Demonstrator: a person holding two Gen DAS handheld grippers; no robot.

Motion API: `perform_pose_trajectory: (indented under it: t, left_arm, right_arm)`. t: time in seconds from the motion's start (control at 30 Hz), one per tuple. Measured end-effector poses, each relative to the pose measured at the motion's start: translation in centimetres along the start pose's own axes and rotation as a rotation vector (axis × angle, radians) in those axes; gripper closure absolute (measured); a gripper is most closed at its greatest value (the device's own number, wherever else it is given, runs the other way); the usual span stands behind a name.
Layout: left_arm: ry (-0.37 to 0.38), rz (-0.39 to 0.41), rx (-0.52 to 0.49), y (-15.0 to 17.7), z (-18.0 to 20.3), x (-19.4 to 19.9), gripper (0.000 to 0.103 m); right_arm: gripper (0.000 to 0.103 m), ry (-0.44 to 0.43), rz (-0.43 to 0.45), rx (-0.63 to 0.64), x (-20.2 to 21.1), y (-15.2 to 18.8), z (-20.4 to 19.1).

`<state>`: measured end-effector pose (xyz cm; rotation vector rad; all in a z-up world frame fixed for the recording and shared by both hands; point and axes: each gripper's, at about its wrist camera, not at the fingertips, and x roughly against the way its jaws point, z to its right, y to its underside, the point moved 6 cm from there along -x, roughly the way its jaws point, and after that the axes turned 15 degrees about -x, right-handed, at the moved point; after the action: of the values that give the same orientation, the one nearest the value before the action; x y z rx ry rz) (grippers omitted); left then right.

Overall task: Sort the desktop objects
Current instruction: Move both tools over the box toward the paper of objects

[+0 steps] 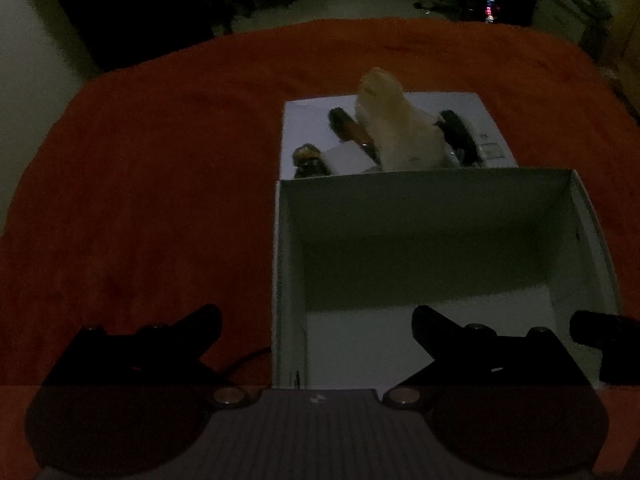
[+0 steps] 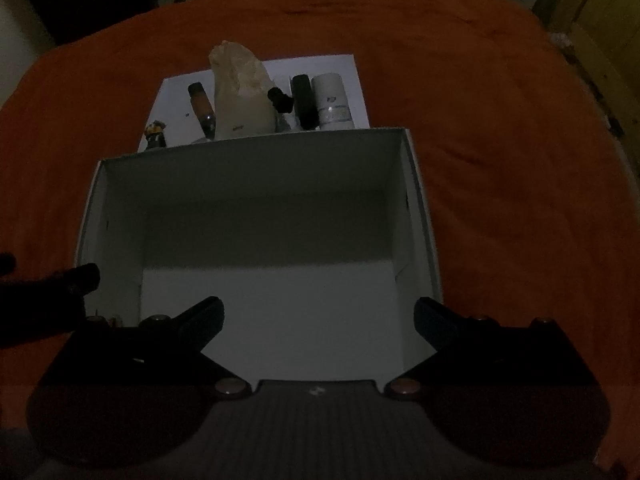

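The white box sits open and bare at the centre of the right wrist frame. Just beyond its far wall, on a white sheet, lie a crumpled pale bag, a brown tube, a black case, a white cylinder and a small figurine.

Both the left tool and right tool stand wide apart, holding nothing.

Any pick should clear the far wall. The orange bench is free either side.

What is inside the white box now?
The white box looks empty: only its bare floor shows. Both grippers cover the near edge of that floor, so that part is hidden.
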<state>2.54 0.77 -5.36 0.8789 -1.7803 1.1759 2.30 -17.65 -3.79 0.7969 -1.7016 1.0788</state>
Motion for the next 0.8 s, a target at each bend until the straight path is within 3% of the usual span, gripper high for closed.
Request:
perform_pose_trajectory:
  t: [0.13, 0.2, 0.27, 0.37, 0.5, 0.63, 0.8]
  left_arm:
    - [-0.009, 0.031, -0.005, 0.3, -0.7, 0.2, 0.0]
    - [-0.014, 0.047, -0.007, 0.5, -1.1, 0.3, 0.0]
    - [-0.024, 0.058, 0.004, 0.6, -1.6, 0.5, 0.0]
    - [-0.065, 0.02, 0.033, -1.2, -1.0, 0.0, 0.0]
    - [-0.05, 0.0, 0.056, -2.7, 0.7, -0.5, 0.0]
    - [-0.018, 0.054, 0.081, -1.9, 0.2, 1.0, 0.0]
    - [-0.061, 0.053, 0.036, -3.6, 2.2, 1.7, 0.0]
  right_arm:
    - [0.0, -0.018, -0.002, -0.014, 0.1, 1.4, 1.0]
    - [0.0, -0.011, -0.068, -0.022, -0.2, 1.0, 1.6]
    - [0.0, 0.024, -0.079, -0.015, 0.0, 0.5, 1.3]
    - [0.0, 0.035, -0.05, -0.016, 0.0, 0.2, 0.8]
    - [0.0, -0.017, -0.032, -0.021, 0.6, -0.7, 1.0]
    - [0.0, -0.113, 0.029, -0.008, 1.9, -1.6, 0.0]
    - [0.0, -0.163, 0.058, -0.031, 2.6, -3.8, -0.2]
